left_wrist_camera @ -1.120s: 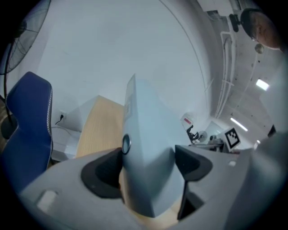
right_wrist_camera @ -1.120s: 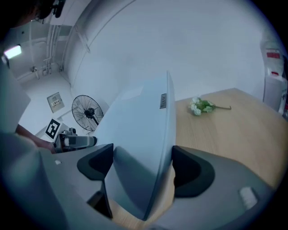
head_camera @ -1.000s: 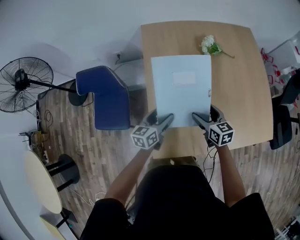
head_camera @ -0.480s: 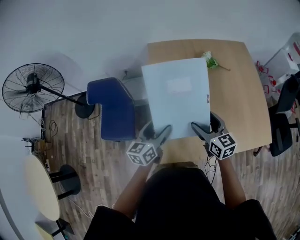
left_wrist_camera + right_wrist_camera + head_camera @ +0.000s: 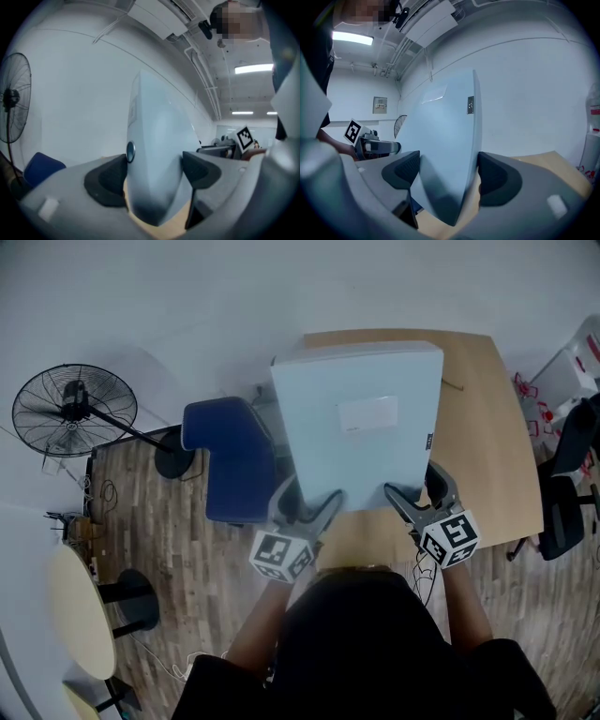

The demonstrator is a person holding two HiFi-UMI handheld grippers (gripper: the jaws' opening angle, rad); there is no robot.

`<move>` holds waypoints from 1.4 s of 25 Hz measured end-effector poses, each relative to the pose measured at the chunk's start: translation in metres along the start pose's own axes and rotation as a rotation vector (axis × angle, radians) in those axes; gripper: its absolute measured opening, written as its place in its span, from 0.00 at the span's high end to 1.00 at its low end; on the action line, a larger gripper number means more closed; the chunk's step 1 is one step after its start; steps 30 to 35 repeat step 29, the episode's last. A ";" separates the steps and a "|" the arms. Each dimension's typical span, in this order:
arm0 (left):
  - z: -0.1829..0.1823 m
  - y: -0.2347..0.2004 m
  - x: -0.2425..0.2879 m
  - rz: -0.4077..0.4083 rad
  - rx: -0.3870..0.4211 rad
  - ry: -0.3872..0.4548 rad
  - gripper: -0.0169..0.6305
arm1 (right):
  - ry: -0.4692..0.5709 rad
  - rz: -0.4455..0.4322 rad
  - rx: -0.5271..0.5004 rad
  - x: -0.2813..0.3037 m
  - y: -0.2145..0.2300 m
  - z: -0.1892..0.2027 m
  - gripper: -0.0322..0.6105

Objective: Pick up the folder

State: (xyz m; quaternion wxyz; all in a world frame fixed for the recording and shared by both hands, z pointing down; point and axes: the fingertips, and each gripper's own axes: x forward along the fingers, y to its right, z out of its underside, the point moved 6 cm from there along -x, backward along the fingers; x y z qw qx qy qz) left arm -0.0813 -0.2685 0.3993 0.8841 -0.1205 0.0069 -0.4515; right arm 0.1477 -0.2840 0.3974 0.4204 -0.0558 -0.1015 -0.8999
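- Your L gripper (image 5: pixel 309 504): jaws pinch the pale-blue folder (image 5: pixel 356 418) at its near edge, by the left corner.
- Your R gripper (image 5: pixel 419 495): jaws clamped on the same edge, right corner.
- Folder's tilted up btwn both grippers, over the wooden table (image 5: pixel 487 456), white label facing you.
- Blue chair (image 5: pixel 230 460) sits just left of the table, fan (image 5: pixel 75 409) further left.

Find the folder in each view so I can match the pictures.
Head view: folder upper centre, raised, left claw and right claw gripping its near edge.
Left gripper view: folder centre, edge-on between the jaws.
Right gripper view: folder centre, between the jaws.
Shared landmark: wooden table beneath.
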 end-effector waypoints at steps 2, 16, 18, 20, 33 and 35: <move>-0.002 0.000 -0.001 0.000 0.008 0.004 0.40 | 0.008 0.003 0.006 0.000 -0.002 0.000 0.34; -0.007 -0.005 0.001 0.016 0.005 0.017 0.39 | 0.019 0.035 -0.016 0.001 -0.006 -0.007 0.35; -0.005 -0.004 0.001 0.021 0.002 0.014 0.39 | 0.014 0.043 -0.015 -0.001 -0.006 -0.005 0.36; -0.004 -0.004 0.001 0.026 -0.005 0.009 0.39 | 0.011 0.049 -0.010 -0.002 -0.007 -0.003 0.36; 0.005 -0.008 0.004 0.034 -0.019 -0.017 0.39 | -0.013 0.063 -0.008 -0.001 -0.006 0.005 0.36; 0.005 -0.008 0.004 0.034 -0.019 -0.017 0.39 | -0.013 0.063 -0.008 -0.001 -0.006 0.005 0.36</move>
